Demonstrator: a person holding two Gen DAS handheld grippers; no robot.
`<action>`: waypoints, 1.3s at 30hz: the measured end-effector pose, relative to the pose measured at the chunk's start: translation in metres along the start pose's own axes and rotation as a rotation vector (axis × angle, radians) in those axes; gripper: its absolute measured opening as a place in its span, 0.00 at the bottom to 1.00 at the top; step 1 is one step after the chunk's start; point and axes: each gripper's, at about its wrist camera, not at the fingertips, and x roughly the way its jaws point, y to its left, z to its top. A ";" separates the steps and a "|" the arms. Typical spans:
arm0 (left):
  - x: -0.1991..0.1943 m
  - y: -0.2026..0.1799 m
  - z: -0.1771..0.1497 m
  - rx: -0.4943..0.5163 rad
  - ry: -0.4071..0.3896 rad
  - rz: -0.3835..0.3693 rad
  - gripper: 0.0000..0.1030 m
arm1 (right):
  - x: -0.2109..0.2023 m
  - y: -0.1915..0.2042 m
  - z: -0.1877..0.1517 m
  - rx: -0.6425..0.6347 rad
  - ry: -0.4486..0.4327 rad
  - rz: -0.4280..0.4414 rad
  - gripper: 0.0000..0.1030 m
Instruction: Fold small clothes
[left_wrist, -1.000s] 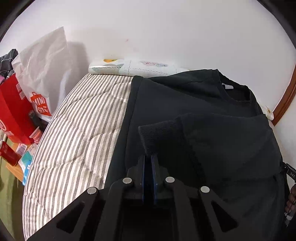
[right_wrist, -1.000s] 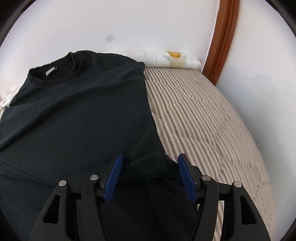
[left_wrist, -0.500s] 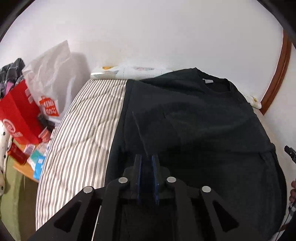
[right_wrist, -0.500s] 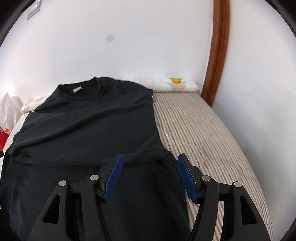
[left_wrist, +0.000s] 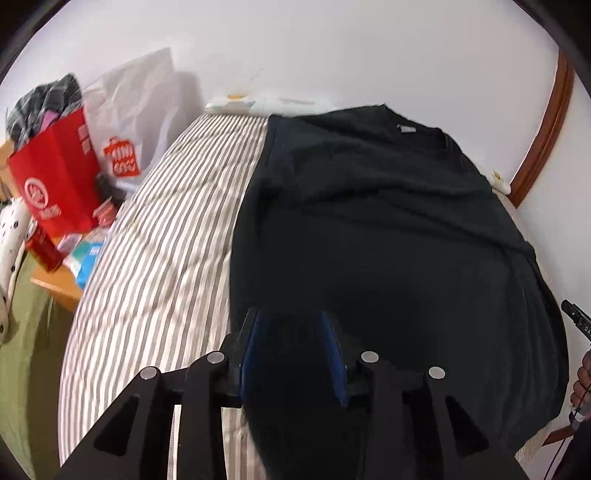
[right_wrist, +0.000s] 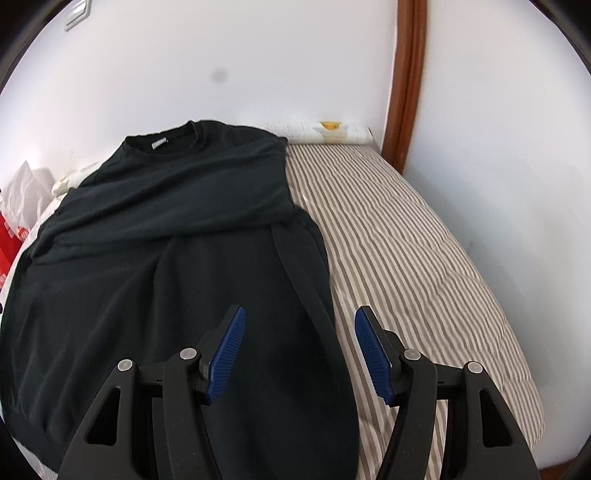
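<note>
Above the black shirt (right_wrist: 177, 236), each hand-held gripper, left (left_wrist: 293, 354) and right (right_wrist: 299, 354), is spread, holding nothing.

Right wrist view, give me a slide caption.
Open right gripper poised above a black sweatshirt spread on a striped mattress.

Left tool (left_wrist: 293, 354) now open, sleeve (left_wrist: 369, 236) released.

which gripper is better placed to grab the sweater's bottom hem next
Left, probably. The left gripper is open directly over the black sweater; the right gripper straddles its side edge, half over the striped bedcover.
</note>
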 end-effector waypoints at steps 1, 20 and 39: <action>0.000 0.002 -0.005 -0.003 0.008 0.002 0.30 | 0.000 -0.002 -0.006 0.003 0.007 -0.002 0.59; -0.012 0.018 -0.054 -0.001 -0.020 0.004 0.45 | 0.002 0.003 -0.044 -0.008 0.032 0.034 0.60; -0.015 -0.018 -0.069 0.094 -0.017 0.019 0.28 | 0.007 -0.015 -0.065 0.031 0.051 0.077 0.41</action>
